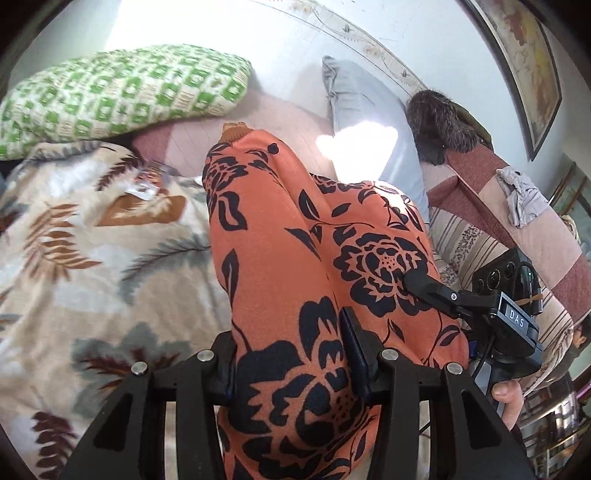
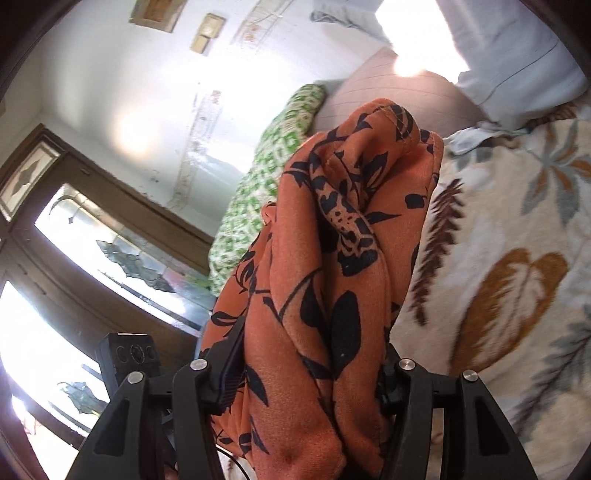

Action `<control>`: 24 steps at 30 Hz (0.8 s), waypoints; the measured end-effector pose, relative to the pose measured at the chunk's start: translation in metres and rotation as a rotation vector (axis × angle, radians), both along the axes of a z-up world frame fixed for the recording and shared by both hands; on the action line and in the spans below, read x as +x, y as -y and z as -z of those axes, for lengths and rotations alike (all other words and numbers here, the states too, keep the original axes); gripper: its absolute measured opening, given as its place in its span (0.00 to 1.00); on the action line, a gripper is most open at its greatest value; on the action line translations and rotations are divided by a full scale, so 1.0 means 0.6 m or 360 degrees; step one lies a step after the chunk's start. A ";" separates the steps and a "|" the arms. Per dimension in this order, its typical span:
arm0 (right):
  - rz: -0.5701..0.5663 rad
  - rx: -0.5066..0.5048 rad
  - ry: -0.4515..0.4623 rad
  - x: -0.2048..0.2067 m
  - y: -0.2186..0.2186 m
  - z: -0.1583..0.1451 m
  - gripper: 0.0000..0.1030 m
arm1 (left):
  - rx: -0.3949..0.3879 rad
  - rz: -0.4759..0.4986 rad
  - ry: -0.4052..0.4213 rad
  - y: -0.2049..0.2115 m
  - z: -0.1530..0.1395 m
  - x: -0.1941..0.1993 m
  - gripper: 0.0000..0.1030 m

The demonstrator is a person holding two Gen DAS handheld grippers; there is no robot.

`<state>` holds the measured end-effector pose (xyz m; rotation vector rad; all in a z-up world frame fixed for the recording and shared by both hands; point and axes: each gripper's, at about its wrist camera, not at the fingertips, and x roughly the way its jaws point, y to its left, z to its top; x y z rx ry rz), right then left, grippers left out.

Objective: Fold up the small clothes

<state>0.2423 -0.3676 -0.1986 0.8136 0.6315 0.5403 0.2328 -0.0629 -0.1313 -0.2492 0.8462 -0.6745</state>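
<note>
1. Where the two grippers meet it, the orange garment (image 1: 280, 258) with its black flower print hangs bunched in thick folds, lifted off the leaf-patterned blanket (image 1: 92, 240) and held up between both tools.
2. The left gripper (image 1: 295, 365) is clenched on a wad of that cloth: the fabric fills the gap between its black fingers (image 1: 356, 354) and spills over them, both ahead and back toward the camera.
3. The right gripper (image 2: 306, 373) likewise grasps the orange garment (image 2: 332, 258); a fat roll of cloth sits between its fingers (image 2: 227, 369), and a stitched hem shows at the far end of the bundle, straight ahead of the jaws.
4. In the left wrist view, the right gripper (image 1: 424, 288) reaches in from the right, its finger pressed into the cloth just ahead of the left tool; a hand (image 1: 508, 402) grips its handle.
5. Under and to the left of the left gripper lies the blanket; in the right wrist view the same blanket (image 2: 517, 258) lies to the right of the jaws.
6. Beyond the garment, ahead of the left gripper, sit a green checked pillow (image 1: 122, 92) to the left and a grey pillow (image 1: 369, 118) to the right, against a white wall (image 1: 221, 26).
7. To the left of the right gripper stands a dark-framed window (image 2: 92, 240).
</note>
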 end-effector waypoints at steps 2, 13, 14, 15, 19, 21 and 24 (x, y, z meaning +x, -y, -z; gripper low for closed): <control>-0.0027 0.0014 -0.0001 -0.004 -0.028 0.006 0.57 | 0.0042 -0.0041 -0.0018 -0.026 0.010 -0.012 0.46; -0.0082 -0.0123 -0.0557 -0.032 -0.126 0.170 0.59 | 0.0303 -0.0178 -0.0599 -0.085 0.192 -0.035 0.65; -0.0070 -0.0138 -0.0614 -0.033 -0.124 0.187 0.62 | 0.0278 -0.0182 -0.0605 -0.090 0.187 -0.035 0.65; -0.0080 -0.0089 -0.0639 -0.033 -0.118 0.194 0.64 | 0.0272 -0.0181 -0.0598 -0.095 0.176 -0.034 0.65; -0.0031 -0.0164 -0.0607 -0.036 -0.091 0.143 0.64 | 0.0309 -0.0282 -0.0375 -0.126 0.113 -0.035 0.69; 0.0039 -0.0243 -0.0520 -0.044 -0.062 0.097 0.64 | 0.0260 -0.0314 -0.0264 -0.134 0.081 -0.033 0.71; 0.0085 -0.0266 -0.0250 -0.052 -0.041 0.027 0.64 | 0.0311 -0.0286 -0.0108 -0.106 0.057 -0.035 0.72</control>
